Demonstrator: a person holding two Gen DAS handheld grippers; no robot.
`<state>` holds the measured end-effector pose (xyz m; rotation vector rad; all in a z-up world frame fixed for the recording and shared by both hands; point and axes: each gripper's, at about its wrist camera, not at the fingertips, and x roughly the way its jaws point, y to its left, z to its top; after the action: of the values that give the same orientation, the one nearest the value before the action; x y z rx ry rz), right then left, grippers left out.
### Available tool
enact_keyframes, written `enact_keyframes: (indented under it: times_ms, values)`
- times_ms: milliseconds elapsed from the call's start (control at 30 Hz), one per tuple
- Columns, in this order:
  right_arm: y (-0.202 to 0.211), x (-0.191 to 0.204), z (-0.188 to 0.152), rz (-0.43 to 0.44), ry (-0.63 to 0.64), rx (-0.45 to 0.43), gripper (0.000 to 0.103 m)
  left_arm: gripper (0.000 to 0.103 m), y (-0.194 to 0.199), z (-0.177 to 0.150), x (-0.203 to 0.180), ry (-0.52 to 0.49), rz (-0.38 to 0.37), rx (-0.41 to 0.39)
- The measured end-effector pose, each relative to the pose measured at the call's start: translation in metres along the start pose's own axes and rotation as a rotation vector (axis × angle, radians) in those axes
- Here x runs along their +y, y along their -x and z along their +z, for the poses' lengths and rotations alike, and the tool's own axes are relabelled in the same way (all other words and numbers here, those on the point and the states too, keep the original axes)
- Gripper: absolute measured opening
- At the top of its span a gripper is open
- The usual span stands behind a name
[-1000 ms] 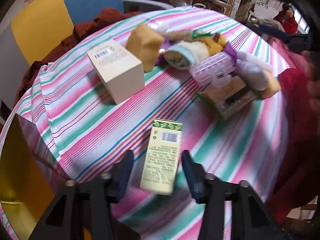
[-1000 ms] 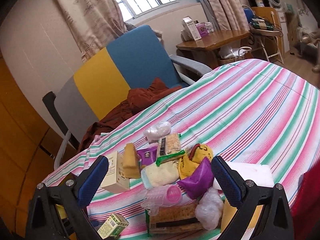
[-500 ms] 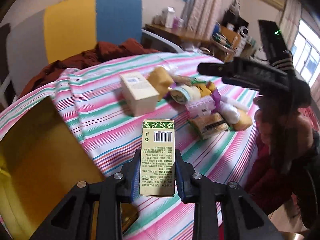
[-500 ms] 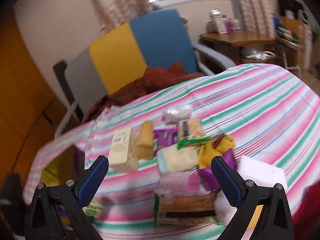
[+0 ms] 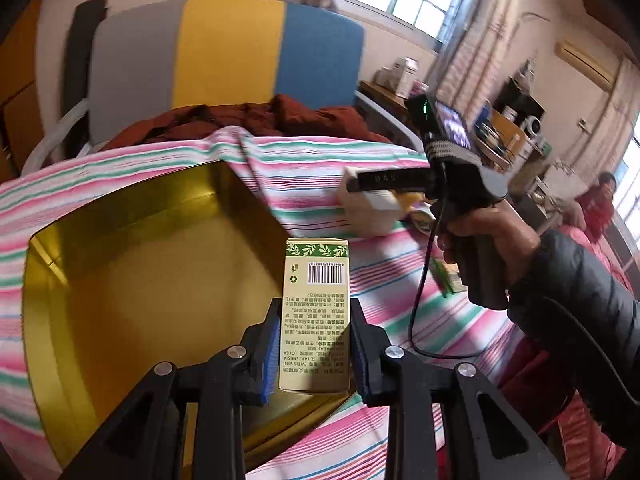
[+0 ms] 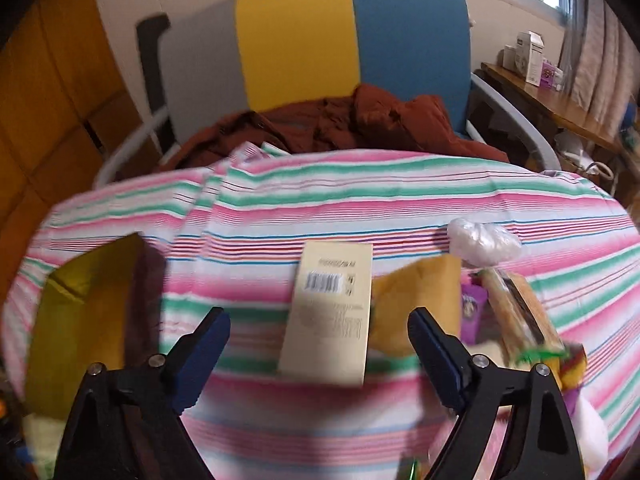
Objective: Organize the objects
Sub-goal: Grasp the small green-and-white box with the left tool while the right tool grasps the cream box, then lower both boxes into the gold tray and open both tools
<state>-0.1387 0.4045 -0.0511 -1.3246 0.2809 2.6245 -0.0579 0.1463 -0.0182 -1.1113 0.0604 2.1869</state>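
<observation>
Green box (image 5: pixel 316 312) lifted — clamped in left tool (image 5: pixel 314 348), over gold tin (image 5: pixel 132 216)

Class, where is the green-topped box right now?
In the left wrist view, the green-topped box is clamped in the left tool, at the right edge of the gold tin.

Both views look forward from the grippers toward the tricolour chair (image 5: pixel 228 52) behind the striped table (image 5: pixel 328 160). The left wrist view sits close above the gold tin (image 5: pixel 120 264), chair ahead; the right wrist view (image 6: pixel 352 32) hovers low nearer the cream box (image 6: pixel 332 312). Both share chair, tin (image 6: pixel 80 312) and cloth
</observation>
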Motion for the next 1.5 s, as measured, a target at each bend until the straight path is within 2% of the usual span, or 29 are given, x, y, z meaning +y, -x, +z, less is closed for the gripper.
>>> enact_keyframes:
  times_ms: [33, 67, 100, 133, 200, 267, 433, 667, 833, 933, 1033, 1100, 1233, 1400, 1500]
  values:
    - [-0.008, -0.001, 0.002, -0.013, -0.003, 0.019, 0.089, 0.029, 0.003, -0.001, 0.005, 0.014, 0.011, -0.005]
    - [-0.018, -0.003, 0.004, -0.016, -0.004, 0.052, 0.081, 0.029, 0.005, -0.003, 0.013, 0.032, 0.028, -0.009]
    - [-0.028, -0.001, 0.005, -0.014, 0.005, 0.078, 0.06, 0.029, 0.007, -0.004, 0.02, 0.046, 0.04, -0.011]
    - [-0.034, 0.001, 0.006, -0.019, 0.021, 0.101, 0.051, 0.029, 0.009, -0.006, 0.025, 0.062, 0.056, -0.013]
    - [-0.038, 0.005, 0.004, -0.052, 0.049, 0.115, 0.05, 0.029, 0.013, -0.01, 0.041, 0.099, 0.09, -0.014]
    - [-0.032, 0.007, 0.003, -0.028, 0.049, 0.11, 0.05, 0.029, 0.016, -0.017, 0.057, 0.138, 0.135, -0.01]
    - [0.016, 0.031, 0.004, 0.004, 0.103, 0.0, 0.05, 0.029, 0.026, -0.034, 0.086, 0.204, 0.211, 0.001]
    - [0.078, 0.094, 0.012, 0.164, 0.149, -0.099, 0.05, 0.031, 0.043, -0.055, 0.107, 0.237, 0.292, -0.023]
    - [0.075, 0.168, 0.006, 0.3, 0.19, -0.048, 0.05, 0.049, 0.06, -0.066, 0.114, 0.264, 0.315, -0.057]
    - [0.063, 0.217, 0.0, 0.372, 0.183, 0.008, 0.05, 0.055, 0.074, -0.07, 0.116, 0.282, 0.341, -0.078]
    - [0.054, 0.257, -0.006, 0.482, 0.166, 0.054, 0.057, 0.057, 0.086, -0.073, 0.119, 0.293, 0.364, -0.104]
    - [0.051, 0.272, -0.01, 0.521, 0.15, 0.065, 0.089, 0.057, 0.094, -0.077, 0.121, 0.299, 0.395, -0.124]
    - [0.058, 0.284, -0.022, 0.54, 0.173, 0.058, 0.091, 0.057, 0.099, -0.08, 0.126, 0.319, 0.414, -0.136]
    - [0.068, 0.272, -0.046, 0.493, 0.215, 0.055, 0.097, 0.057, 0.099, -0.077, 0.117, 0.308, 0.424, -0.138]
    - [0.073, 0.262, -0.058, 0.443, 0.249, 0.021, 0.1, 0.057, 0.099, -0.077, 0.11, 0.295, 0.42, -0.135]
